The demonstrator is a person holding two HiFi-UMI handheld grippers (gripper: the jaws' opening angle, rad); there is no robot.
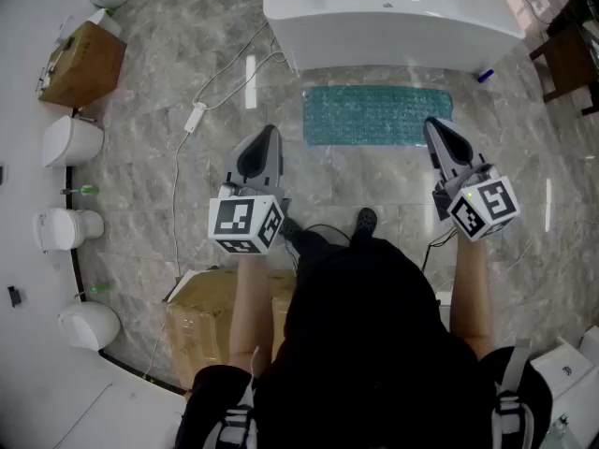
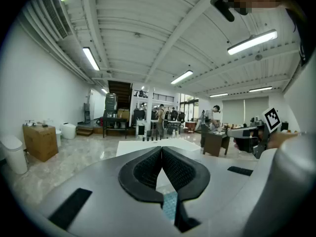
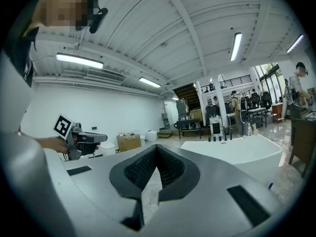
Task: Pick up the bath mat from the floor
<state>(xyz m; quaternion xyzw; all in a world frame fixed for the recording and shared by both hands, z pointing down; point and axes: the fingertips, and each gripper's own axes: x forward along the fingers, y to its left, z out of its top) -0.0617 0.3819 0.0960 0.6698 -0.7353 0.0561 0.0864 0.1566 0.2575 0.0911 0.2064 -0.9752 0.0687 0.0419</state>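
We are holding left claw point(image 1: 268, 134) closed, empty | right claw point(image 1: 434, 124) closed, empty | bath mat point(image 1: 377, 115) lying on floor point(image 1: 374, 181) beside bathtub point(image 1: 388, 17)

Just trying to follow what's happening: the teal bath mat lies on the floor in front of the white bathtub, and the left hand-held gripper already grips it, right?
Not quite. The bath mat does lie on the floor in front of the bathtub, but the left hand-held gripper grips nothing: the left gripper view shows its jaws shut together, empty.
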